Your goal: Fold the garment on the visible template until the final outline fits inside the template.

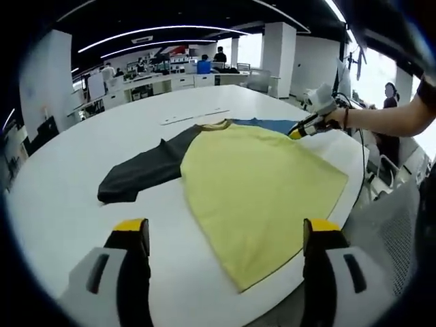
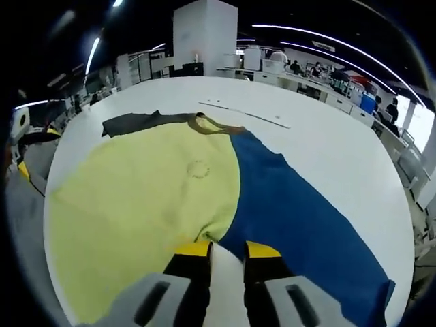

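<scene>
The left gripper [image 1: 228, 235] has its jaws spread wide, nothing between them, hovering above the near edge of the table [image 1: 61, 204]; the yellow hem lies between the two tips but below them. The right gripper [image 2: 228, 251] has its jaws nearly together, with a narrow gap; they sit at the yellow edge of the shirt [image 2: 136, 197], whether cloth is pinched I cannot tell.

The shirt [image 1: 259, 184] lies flat on the white table, yellow body at centre, a dark sleeve [image 1: 143, 174] out at 9 o'clock in the left gripper view, collar toward 12. The right gripper view shows a broad blue panel [image 2: 300, 218] running from centre to 5 o'clock, of which the left gripper view gives only a sliver [image 1: 272, 125] by the collar. The left gripper view shows the right gripper [image 1: 297, 133] at 2 o'clock, its tip down on the shirt's far edge, held by a hand [image 1: 335, 116] with the forearm stretched in from the right
</scene>
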